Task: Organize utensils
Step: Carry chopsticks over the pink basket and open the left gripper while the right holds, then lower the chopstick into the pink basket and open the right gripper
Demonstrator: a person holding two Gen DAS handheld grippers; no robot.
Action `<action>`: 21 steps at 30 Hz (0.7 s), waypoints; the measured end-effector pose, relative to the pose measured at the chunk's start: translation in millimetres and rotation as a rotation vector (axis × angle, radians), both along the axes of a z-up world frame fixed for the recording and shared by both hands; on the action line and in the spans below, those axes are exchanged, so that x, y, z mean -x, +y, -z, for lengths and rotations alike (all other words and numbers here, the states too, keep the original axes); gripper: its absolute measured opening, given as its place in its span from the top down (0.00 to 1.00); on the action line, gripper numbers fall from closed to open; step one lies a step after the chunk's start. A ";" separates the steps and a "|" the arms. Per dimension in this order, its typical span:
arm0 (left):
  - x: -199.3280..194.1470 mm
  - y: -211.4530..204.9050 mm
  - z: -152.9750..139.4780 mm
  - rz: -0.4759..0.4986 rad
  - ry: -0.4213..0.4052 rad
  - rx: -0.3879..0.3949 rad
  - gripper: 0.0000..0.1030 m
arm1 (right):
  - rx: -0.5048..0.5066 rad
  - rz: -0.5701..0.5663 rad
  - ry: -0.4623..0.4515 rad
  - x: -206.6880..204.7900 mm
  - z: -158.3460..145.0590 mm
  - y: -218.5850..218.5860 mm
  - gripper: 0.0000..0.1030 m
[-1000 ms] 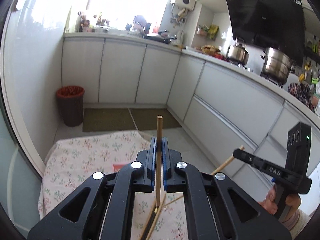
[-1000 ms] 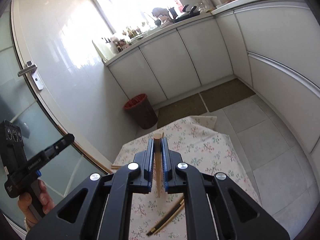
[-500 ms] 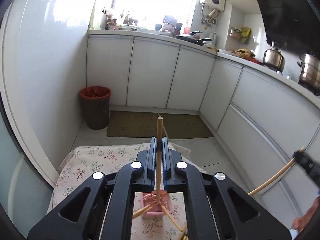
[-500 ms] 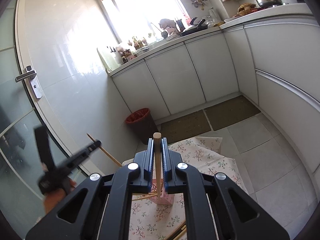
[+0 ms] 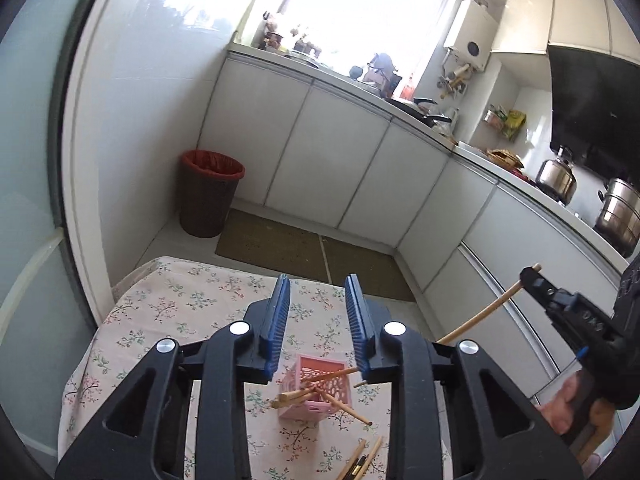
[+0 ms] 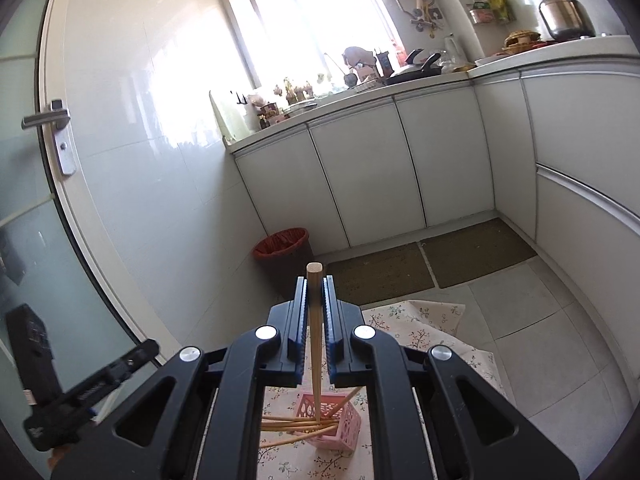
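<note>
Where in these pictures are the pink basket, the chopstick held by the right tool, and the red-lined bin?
pink basket [image 5: 336, 402], left wrist view, its latticed right wall.
chopstick [image 6: 315, 300], right wrist view, upper shaft between the pads.
red-lined bin [image 5: 208, 204], left wrist view, its dark side wall.

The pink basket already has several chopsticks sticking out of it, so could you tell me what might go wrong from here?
1. The pink basket looks light, and its chopsticks lean far over one side; pushing in another could tip it.
2. The right gripper holds its chopstick near the top, so the low tip may swing and miss the opening.
3. The open left gripper hovers directly above and could knock the protruding ends.
</note>
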State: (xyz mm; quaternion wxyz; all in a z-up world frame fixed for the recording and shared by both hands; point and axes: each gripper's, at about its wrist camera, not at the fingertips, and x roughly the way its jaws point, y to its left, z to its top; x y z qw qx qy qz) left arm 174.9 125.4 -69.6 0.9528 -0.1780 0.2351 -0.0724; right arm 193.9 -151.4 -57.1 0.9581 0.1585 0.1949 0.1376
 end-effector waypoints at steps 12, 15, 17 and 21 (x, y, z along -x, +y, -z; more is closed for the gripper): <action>-1.4 23.6 7.3 -0.039 0.038 0.015 0.63 | 0.137 -0.042 0.000 -24.0 58.9 56.8 0.91; -1.1 22.4 8.7 -0.028 0.059 0.004 0.61 | 0.135 -0.045 0.004 -16.4 63.2 58.3 0.72; 0.6 20.4 8.4 -0.017 0.071 -0.004 0.56 | 0.118 -0.022 -0.003 -7.9 61.7 53.9 0.51; 8.7 11.1 6.9 0.004 0.072 -0.035 0.34 | 0.101 0.020 -0.033 11.9 54.6 43.3 0.19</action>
